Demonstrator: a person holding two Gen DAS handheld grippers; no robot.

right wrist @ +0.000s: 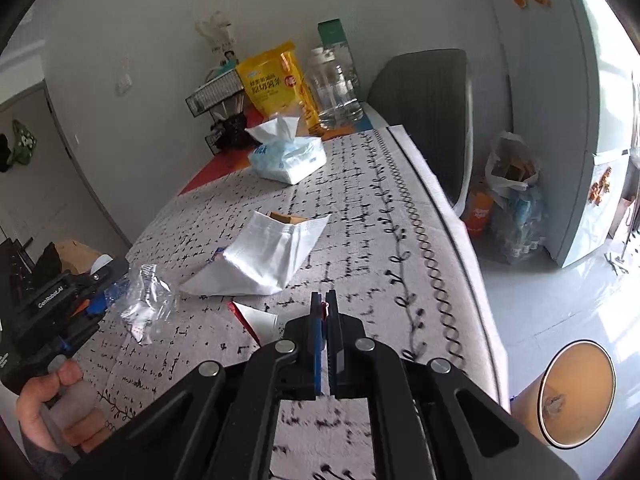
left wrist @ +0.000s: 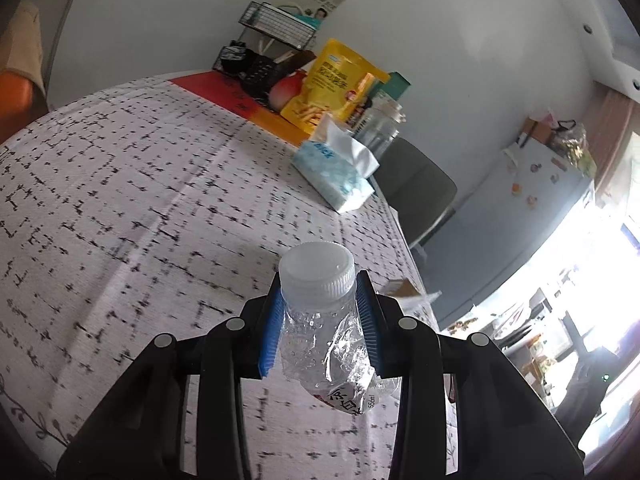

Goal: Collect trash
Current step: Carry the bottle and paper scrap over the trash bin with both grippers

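Note:
My left gripper (left wrist: 320, 292) is shut on a crushed clear plastic bottle (left wrist: 320, 332) with a white cap, held above the patterned tablecloth. The same bottle (right wrist: 146, 304) shows at the left of the right wrist view, in the left gripper (right wrist: 108, 290). My right gripper (right wrist: 324, 300) is shut, with a thin red-edged white wrapper (right wrist: 262, 322) under and between its fingertips, low over the cloth. A white paper bag (right wrist: 264, 256) lies on its side just beyond it, a brown item in its mouth.
A tissue pack (right wrist: 286, 156), a yellow snack bag (right wrist: 272, 80), a clear jar (right wrist: 336, 92) and a wire rack (right wrist: 216, 92) stand at the table's far end. A grey chair (right wrist: 428, 112), floor bags (right wrist: 512, 196) and an orange bin (right wrist: 576, 394) are right of the table.

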